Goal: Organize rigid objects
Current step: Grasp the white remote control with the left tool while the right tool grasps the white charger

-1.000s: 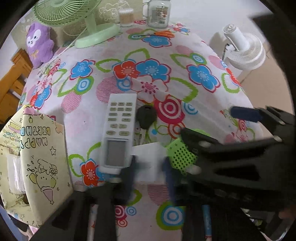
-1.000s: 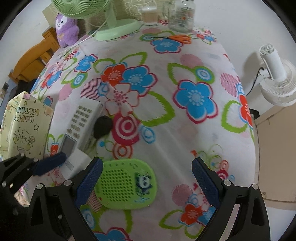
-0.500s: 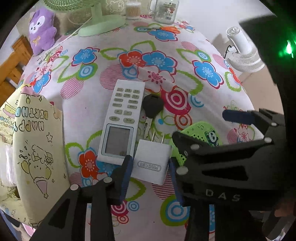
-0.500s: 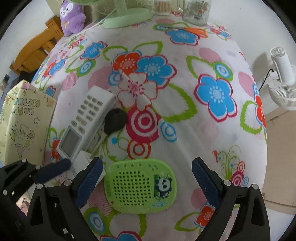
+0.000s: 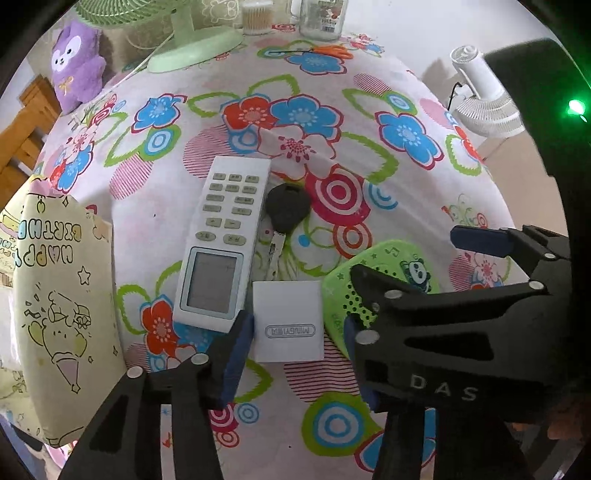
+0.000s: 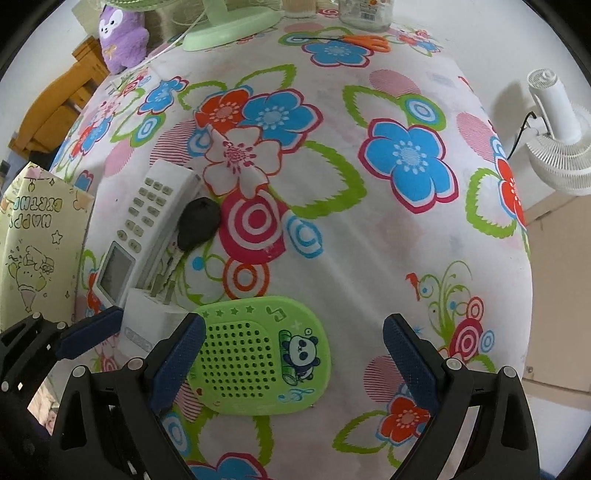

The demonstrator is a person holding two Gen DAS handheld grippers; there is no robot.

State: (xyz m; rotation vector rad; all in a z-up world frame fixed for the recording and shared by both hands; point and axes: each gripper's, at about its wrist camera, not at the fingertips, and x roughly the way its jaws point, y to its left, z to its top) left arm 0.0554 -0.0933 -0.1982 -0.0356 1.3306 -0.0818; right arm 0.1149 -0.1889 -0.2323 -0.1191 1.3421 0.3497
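Note:
On the flowered tablecloth [image 5: 369, 110] a white remote [image 5: 225, 236], a black-headed key [image 5: 288, 210], a white charger block [image 5: 288, 325] and a green perforated panda case [image 6: 258, 362] lie close together. My left gripper [image 5: 295, 325] points down at the charger, which lies flat between its blue pads. Its jaws are opening and the pads do not press the block. My right gripper [image 6: 291, 328] stands wide open over the green case, one finger on each side, touching nothing. Its black frame hides part of the case [image 5: 391, 266] in the left wrist view.
A yellow birthday gift bag [image 5: 62, 295] stands at the table's left edge. At the back are a green fan base [image 5: 192, 48], a purple plush [image 5: 75, 66], a glass jar [image 5: 321, 18] and orange scissors [image 5: 332, 51]. A white fan [image 6: 554, 129] stands beyond the right edge.
The left jaws have spread apart and let go of the white charger, which now rests flat beside the remote. The right gripper has stayed wide open over the green case.

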